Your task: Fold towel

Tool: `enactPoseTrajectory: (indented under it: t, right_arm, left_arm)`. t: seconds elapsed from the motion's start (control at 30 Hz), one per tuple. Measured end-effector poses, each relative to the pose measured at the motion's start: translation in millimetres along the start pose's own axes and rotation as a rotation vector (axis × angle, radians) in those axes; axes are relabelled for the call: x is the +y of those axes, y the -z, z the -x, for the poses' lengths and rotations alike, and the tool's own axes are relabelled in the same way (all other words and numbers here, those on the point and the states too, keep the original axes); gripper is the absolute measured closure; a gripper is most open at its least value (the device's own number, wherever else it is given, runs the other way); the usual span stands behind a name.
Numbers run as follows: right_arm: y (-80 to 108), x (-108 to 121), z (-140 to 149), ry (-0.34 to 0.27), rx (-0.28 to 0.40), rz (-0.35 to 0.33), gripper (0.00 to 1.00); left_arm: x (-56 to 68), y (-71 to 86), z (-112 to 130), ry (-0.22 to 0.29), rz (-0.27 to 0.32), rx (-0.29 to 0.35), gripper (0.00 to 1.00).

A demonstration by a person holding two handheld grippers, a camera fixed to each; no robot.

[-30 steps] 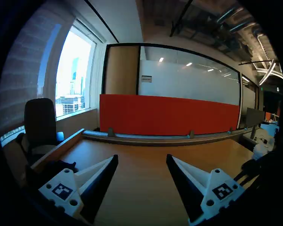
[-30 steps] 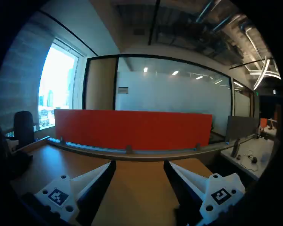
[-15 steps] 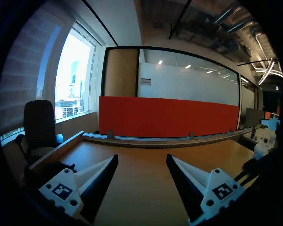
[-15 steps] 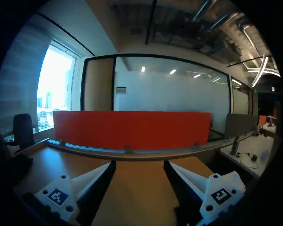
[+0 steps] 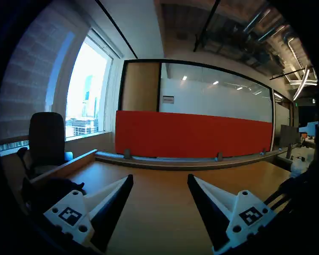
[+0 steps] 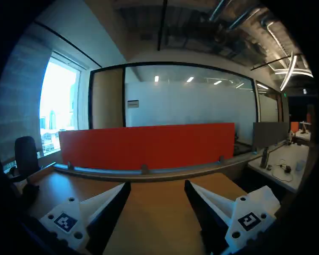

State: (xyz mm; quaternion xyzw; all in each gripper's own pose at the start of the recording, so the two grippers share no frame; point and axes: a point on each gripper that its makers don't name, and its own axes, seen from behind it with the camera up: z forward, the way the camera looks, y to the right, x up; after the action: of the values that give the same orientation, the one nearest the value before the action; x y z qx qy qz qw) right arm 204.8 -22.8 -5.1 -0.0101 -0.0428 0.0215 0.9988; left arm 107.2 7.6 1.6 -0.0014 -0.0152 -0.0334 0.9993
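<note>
Cannot tell where the towel lies: bare wood alone between and ahead of both pairs of fingers. Left gripper (image 5: 159, 176) held low and about level over the wooden worktop (image 5: 159, 221), pointing straight across it, with two white fingers (image 5: 95, 202) spread wide and pinching nothing. One square black-and-white marker on each finger, so two per gripper. Right gripper (image 6: 157, 183) in the same pose, low and level, two fingers (image 6: 221, 208) likewise wide apart and closed on nothing. Beyond the fingertips in both views, at the worktop's far edge, one red divider panel (image 5: 193, 134) standing upright on a metal rail with three small brackets (image 5: 126, 153). Behind the panel, one glass wall (image 5: 215, 100) in a dark frame. Off to the left of the fingers, one bright window (image 5: 87, 104) and one black office chair (image 5: 46, 140) beside it. Just left of the left gripper's left finger, one dark lump (image 5: 61, 187) on the worktop, too shadowed to identify. Right of its right finger, a dark shape with cables (image 5: 293, 189), not clear enough to name. In the right gripper view, well to the right of the fingers, one neighbouring desk (image 6: 287, 168) carrying one upright bottle (image 6: 265, 158) and a loose cable.
</note>
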Motion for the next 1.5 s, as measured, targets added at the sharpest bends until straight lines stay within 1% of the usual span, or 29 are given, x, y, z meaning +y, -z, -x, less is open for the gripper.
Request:
enactPoseTrajectory:
  t: [0.1, 0.27, 0.47, 0.57, 0.77, 0.97, 1.07, 1.17, 1.27, 1.37, 1.5]
  right_arm:
    - [1.0, 3.1, 4.0, -0.007, 0.003, 0.008, 0.03]
    - [1.1, 6.7, 16.1, 0.0, 0.0, 0.019, 0.03]
    - [-0.6, 11.1, 29.3, 0.001, 0.007, 0.024, 0.03]
    - [-1.5, 15.3, 36.3, -0.001, 0.014, 0.029, 0.03]
    - [-4.6, 22.7, 57.1, -0.009, 0.014, 0.038, 0.03]
    - [-8.0, 23.9, 72.7, 0.0, 0.003, 0.037, 0.03]
    - [-9.7, 24.5, 78.1, -0.003, -0.003, 0.038, 0.03]
    - [-11.9, 23.3, 81.0, -0.007, -0.009, 0.034, 0.03]
    - [-13.3, 22.5, 79.8, -0.004, -0.01, 0.032, 0.03]
    - [-14.3, 23.4, 78.6, -0.002, -0.007, 0.033, 0.03]
    - [-14.6, 26.1, 80.2, -0.005, -0.007, 0.036, 0.03]
  left_arm:
    - [-2.1, 1.9, 10.8, -0.009, -0.001, 0.006, 0.06]
    - [-2.1, 3.6, 25.4, -0.034, 0.001, 0.025, 0.06]
    - [0.2, -0.2, 44.1, -0.052, 0.01, 0.043, 0.06]
    - [-1.4, -0.7, 52.6, -0.061, 0.007, 0.055, 0.05]
    - [-3.1, -0.5, 74.1, -0.073, 0.004, 0.056, 0.06]
    - [-4.5, -0.2, 91.7, -0.081, 0.001, 0.051, 0.06]
    - [-7.0, 0.6, 95.4, -0.084, -0.006, 0.052, 0.06]
    - [-8.8, 1.0, 95.3, -0.073, -0.01, 0.056, 0.06]
    - [-11.0, 0.3, 94.2, -0.066, -0.012, 0.06, 0.06]
    - [-13.3, -0.3, 94.6, -0.073, -0.015, 0.058, 0.06]
    - [-14.1, -0.7, 98.4, -0.07, -0.02, 0.05, 0.06]
